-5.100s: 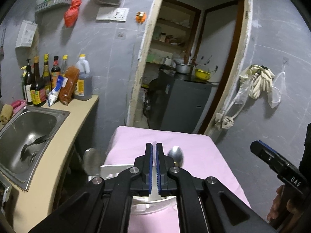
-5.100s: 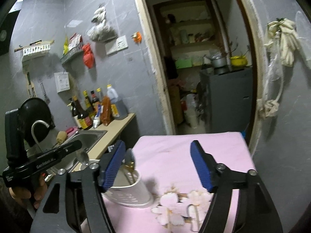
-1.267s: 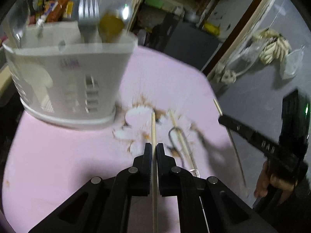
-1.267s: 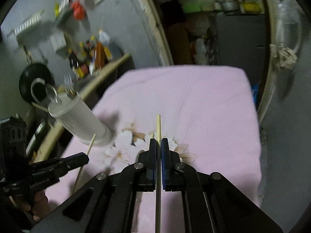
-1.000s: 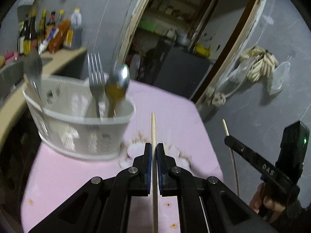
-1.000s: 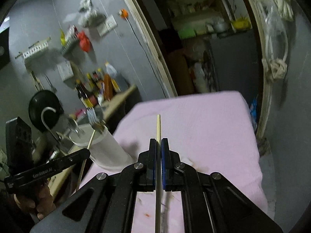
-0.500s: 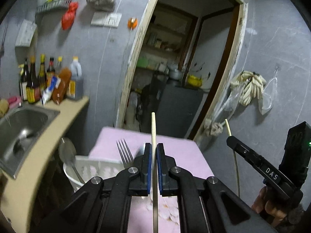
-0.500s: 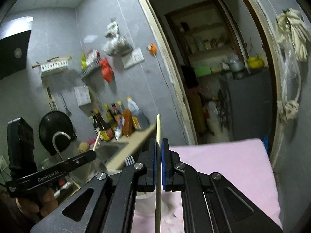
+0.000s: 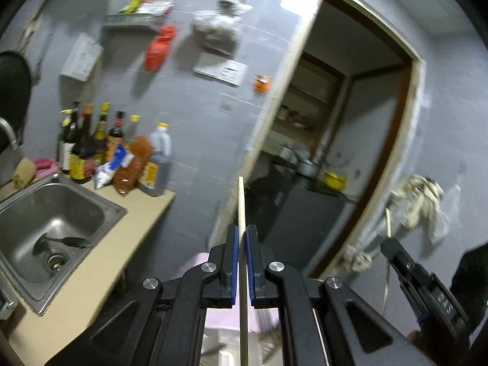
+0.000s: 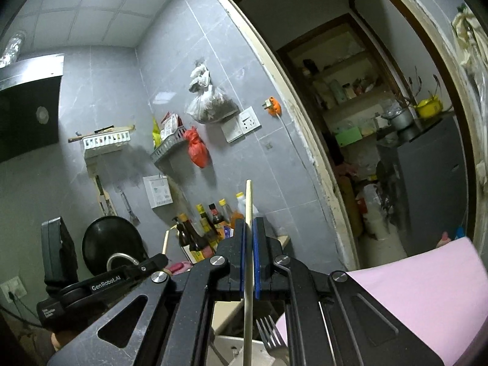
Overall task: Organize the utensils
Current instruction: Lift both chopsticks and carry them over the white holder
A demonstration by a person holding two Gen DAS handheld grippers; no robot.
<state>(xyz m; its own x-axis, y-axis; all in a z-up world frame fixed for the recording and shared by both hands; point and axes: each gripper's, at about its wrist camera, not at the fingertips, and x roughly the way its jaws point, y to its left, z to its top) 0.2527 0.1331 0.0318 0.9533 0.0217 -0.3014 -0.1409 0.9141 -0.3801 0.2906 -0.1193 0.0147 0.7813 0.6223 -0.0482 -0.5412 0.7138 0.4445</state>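
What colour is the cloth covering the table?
Plain pink. The cloth shows best in the right wrist view, at lower right; only a sliver appears behind the tool in the left wrist view.

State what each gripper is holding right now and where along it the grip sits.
The left gripper is shut on a wooden chopstick, and the right gripper on another chopstick. Each is pinched partway along its length, one end sticking out ahead.

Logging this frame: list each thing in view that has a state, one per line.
left gripper: shut on a chopstick
left chopstick: clamped, tip sticking out ahead
right gripper: shut on a chopstick
right chopstick: clamped, tip sticking out ahead
fork: tines up, below the right gripper
sink: no water seen, a dark utensil lying in it
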